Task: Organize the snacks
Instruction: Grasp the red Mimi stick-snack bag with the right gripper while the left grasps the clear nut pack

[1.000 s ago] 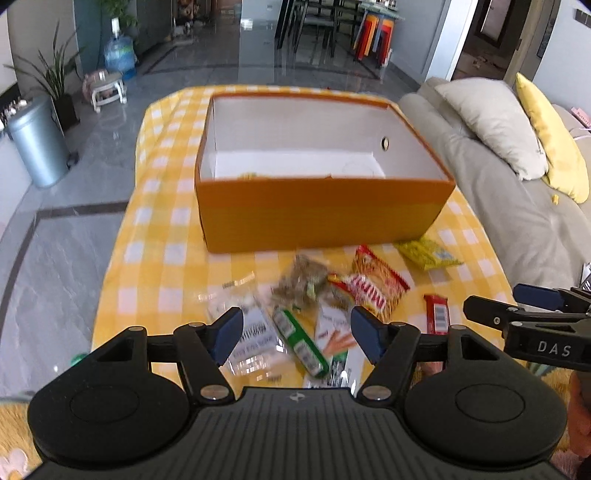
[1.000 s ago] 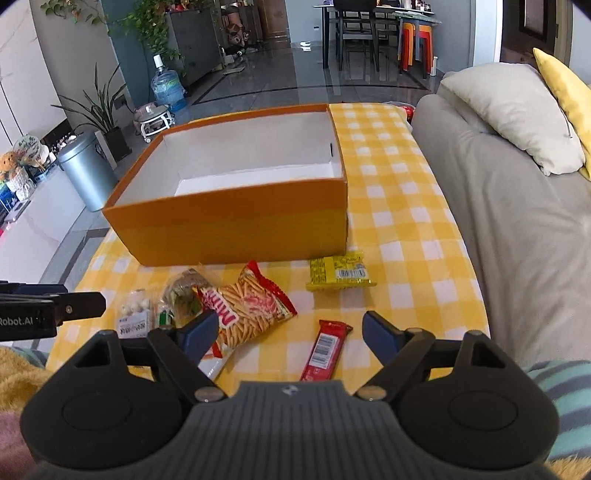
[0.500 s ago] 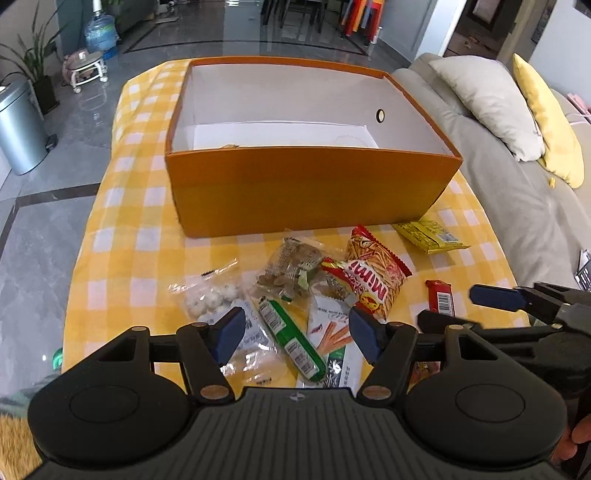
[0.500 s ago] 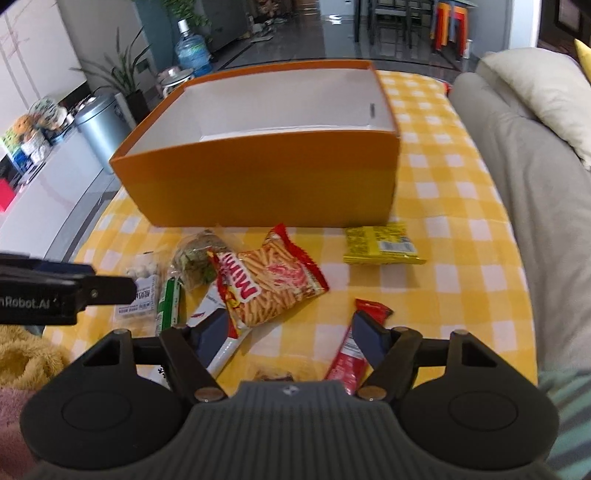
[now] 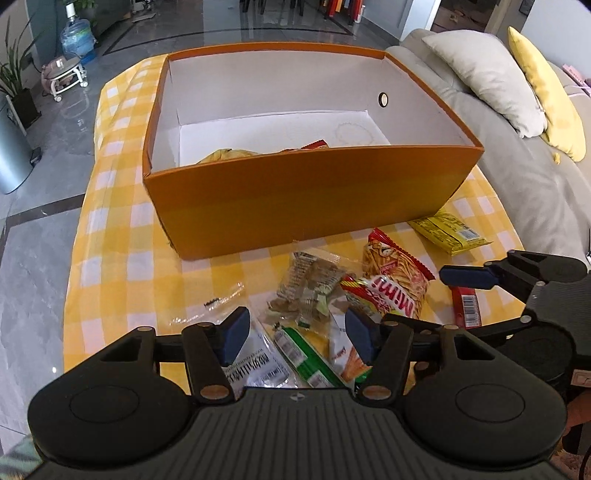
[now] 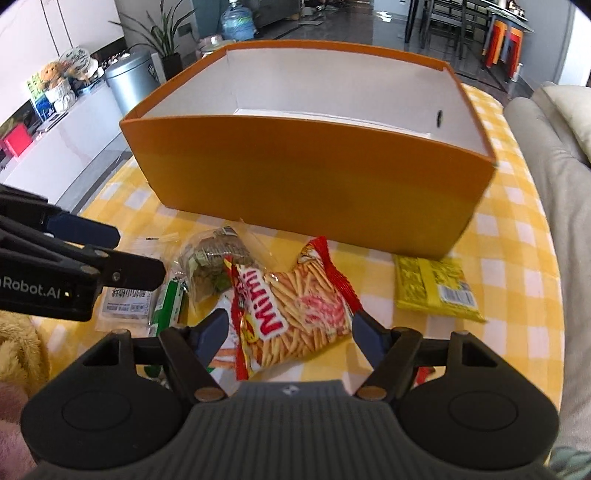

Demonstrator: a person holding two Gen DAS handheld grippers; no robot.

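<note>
An open orange box stands on the yellow checked tablecloth and holds a few snacks at its near wall. Loose snacks lie before it: a red Mimi chips bag, a clear bag of brown pieces, a green bar, a yellow packet, a red bar and a clear bag with a white label. My left gripper is open over the green bar. My right gripper is open around the Mimi bag's near end.
A grey sofa with a cream cushion and a yellow cushion runs along the right of the table. A metal bin, plants and a water bottle stand on the floor to the left.
Both grippers have moved forward and lower toward the snack pile. The right gripper has swung left, from the red bar to over the Mimi bag. Both stay open.
</note>
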